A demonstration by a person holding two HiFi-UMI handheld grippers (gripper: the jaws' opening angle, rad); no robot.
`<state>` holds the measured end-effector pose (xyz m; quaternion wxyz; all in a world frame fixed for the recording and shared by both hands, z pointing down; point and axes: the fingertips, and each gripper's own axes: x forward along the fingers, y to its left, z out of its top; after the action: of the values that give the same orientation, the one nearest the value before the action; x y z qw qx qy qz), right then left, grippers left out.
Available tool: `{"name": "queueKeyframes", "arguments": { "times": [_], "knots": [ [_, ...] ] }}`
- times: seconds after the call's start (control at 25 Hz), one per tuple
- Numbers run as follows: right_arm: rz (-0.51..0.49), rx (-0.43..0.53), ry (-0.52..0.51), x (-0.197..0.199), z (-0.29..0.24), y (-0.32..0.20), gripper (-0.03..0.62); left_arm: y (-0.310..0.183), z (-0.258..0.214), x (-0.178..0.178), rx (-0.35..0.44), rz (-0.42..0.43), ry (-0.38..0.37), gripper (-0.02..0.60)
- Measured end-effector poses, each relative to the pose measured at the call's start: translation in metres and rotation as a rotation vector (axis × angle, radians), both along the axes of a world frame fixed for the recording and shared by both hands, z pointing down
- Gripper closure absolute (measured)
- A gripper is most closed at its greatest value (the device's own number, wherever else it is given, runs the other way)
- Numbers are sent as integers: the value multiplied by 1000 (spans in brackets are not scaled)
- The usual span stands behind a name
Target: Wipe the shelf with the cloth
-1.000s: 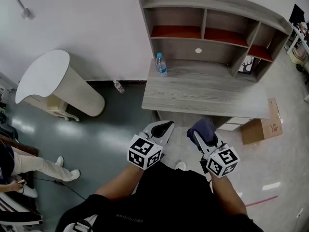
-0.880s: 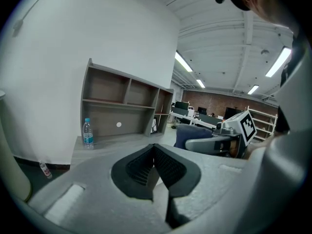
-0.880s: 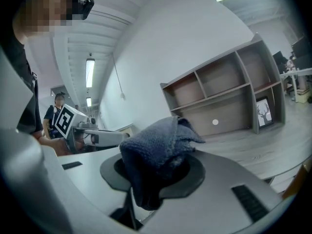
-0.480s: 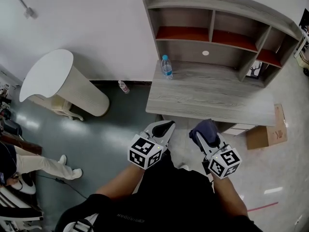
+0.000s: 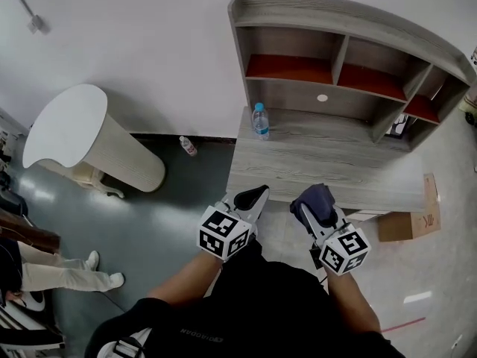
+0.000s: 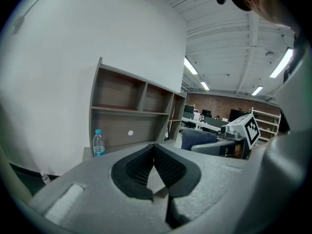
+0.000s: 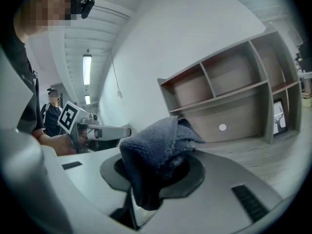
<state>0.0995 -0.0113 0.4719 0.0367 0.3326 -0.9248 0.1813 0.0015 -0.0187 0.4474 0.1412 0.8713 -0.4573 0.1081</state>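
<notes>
l gripper (image 5: 256, 193) closed, r gripper (image 5: 316, 204) clamped

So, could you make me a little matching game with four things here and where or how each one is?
Things: 1 cloth; 2 water bottle; 3 cardboard box; 4 left gripper.
States: A on the floor beside the desk; B shut, holding nothing; C clamped in the right gripper; D upright on the desk.
Pairs: 1-C, 2-D, 3-A, 4-B.
</notes>
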Motion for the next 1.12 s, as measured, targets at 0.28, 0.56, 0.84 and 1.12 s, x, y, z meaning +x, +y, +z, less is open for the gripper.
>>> {"name": "queueKeyframes", "arguments": {
  "times": [0.28, 0.56, 0.84, 1.12],
  "knots": [
    [22, 12, 24, -29, -10, -56, 485, -60, -8, -25, 3, 23, 14, 572],
    [61, 30, 32, -58, -21, -105, 485, -113, -18, -45, 20, 72, 20, 572],
    [114, 59, 50, -84, -30, -142, 485, -146, -16, -72, 17, 124, 18, 572],
    [173, 86, 62, -105, -40, -176, 485, -176, -15, -93, 28, 169, 20, 572]
  ]
}}
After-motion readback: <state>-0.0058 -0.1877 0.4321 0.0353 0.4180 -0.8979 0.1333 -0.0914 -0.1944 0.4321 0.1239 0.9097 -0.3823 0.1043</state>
